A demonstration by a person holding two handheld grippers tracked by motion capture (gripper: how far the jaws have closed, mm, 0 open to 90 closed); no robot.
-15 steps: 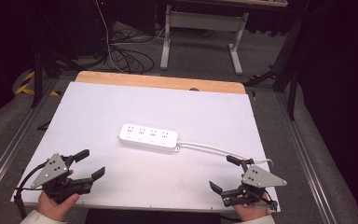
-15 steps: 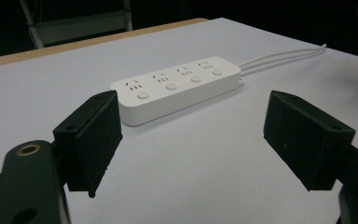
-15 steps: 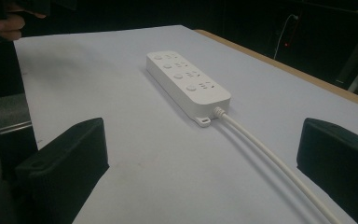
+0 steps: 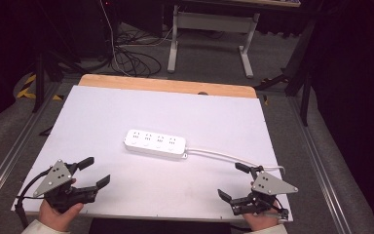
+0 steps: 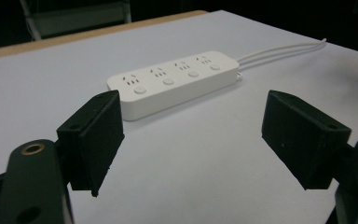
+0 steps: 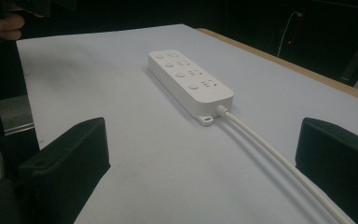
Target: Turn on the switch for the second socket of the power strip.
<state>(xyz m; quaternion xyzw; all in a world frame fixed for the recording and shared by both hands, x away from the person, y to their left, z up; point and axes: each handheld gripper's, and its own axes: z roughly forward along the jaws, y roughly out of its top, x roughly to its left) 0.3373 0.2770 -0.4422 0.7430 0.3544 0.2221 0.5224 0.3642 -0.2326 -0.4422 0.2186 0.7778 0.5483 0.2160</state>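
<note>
The power strip (image 4: 156, 143) lies flat at the middle of the white worktop (image 4: 102, 112), long axis running left to right, sockets facing up. Its cord (image 4: 224, 155) leaves the right end and runs toward the near right edge of the worktop.

The left gripper (image 4: 91, 170) is held above the near left corner. Its fingers (image 5: 95, 140) are spread wide and hold nothing. In the left gripper view the strip sits ahead, between and beyond the two fingers, well apart from them.

The right gripper (image 4: 234, 181) is held above the near right corner, fingers (image 6: 70, 158) likewise spread wide and empty. In the right gripper view the cord passes just inside the right-hand finger; whether it touches cannot be told.

Progress: judged from this layout, the work is at its start. Neither gripper is in contact with the strip, and no socket carries a plug. Both grippers point toward the strip, which suggests an approach is the step in hand. The reach, the grasp and any handling of strip or cord all remain to be done.
</note>
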